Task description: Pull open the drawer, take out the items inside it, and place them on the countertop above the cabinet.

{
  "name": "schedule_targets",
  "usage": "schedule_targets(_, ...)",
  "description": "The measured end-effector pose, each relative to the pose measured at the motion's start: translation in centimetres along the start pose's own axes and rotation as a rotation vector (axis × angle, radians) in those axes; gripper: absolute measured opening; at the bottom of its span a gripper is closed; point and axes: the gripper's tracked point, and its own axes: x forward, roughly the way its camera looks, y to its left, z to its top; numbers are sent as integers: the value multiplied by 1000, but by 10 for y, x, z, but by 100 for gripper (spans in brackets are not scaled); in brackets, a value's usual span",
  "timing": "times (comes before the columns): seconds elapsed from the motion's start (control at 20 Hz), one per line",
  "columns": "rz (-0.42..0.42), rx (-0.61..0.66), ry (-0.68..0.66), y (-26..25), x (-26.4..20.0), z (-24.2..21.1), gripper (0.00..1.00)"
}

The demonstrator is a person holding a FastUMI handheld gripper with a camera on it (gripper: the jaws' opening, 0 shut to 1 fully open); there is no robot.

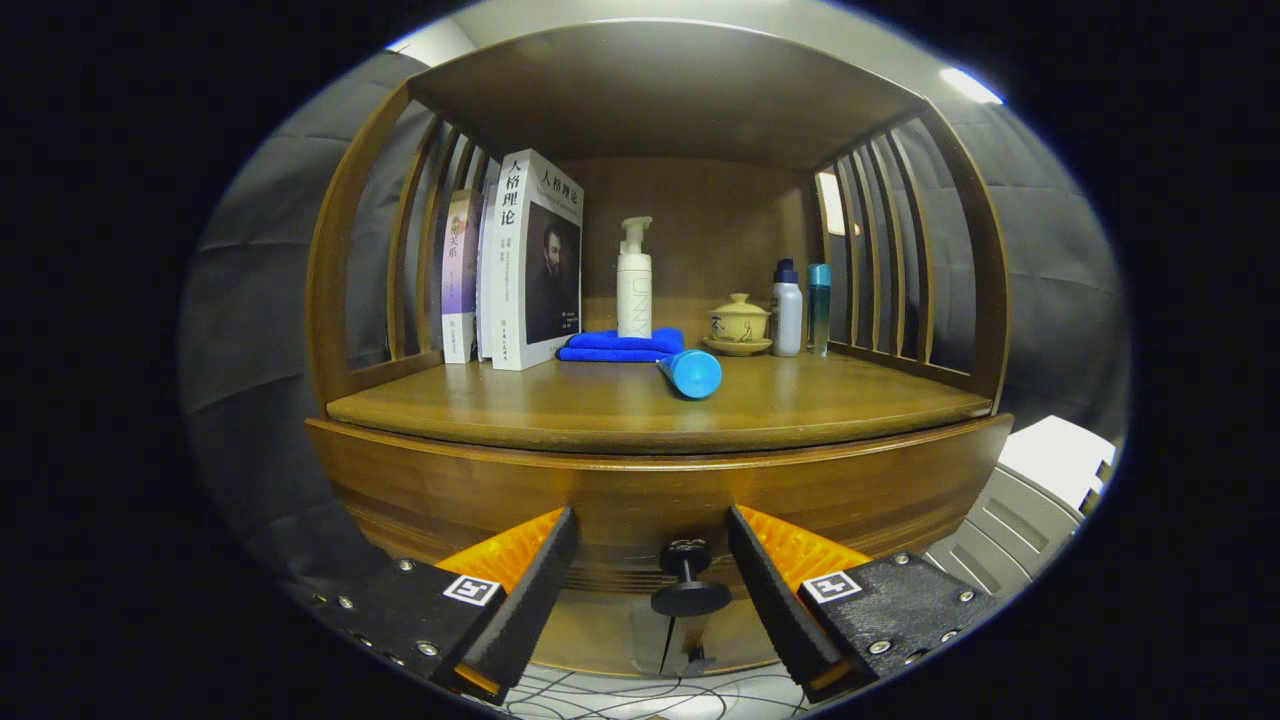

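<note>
A: How are the fingers of the gripper (651,572) sitting?

B: They are standing wide apart, gripping nothing. The small dark round knob (689,582) is showing between them, and neither finger is touching it; there is a gap on each side.

A: And the drawer itself?

B: The curved brown wooden drawer front (640,500) is lying closed, flush under the front lip of the glossy wooden countertop (600,405). The knob is sticking out from its lower middle, towards the camera.

A: How much room is showing on the countertop?

B: The front strip along the edge is lying bare on both sides. A blue cylinder (690,372) is lying on its side near the middle, just ahead of a folded blue cloth (620,345). A white pump bottle (634,280) is standing behind the cloth. Two upright books (520,265) are leaning at the left, by the slatted side.

A: And to the right?

B: A pale yellow lidded cup on a saucer (740,325), a white bottle with a blue cap (786,308) and a slim teal bottle (818,305) are standing together near the back right slats. The right front corner is staying open.

A: Anything below?

B: Thin cables (620,695) are trailing on the floor under the cabinet.
</note>
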Motion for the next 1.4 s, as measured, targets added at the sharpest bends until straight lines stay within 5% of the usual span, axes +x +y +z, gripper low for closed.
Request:
schedule_targets(0.7, 60, -21, -1, 6, 2, 4, 94)
schedule_targets(0.9, 70, -180, 14, -17, -27, 13, 95)
schedule_targets(1.4, 99, -50, -62, -43, -82, 114, 96)
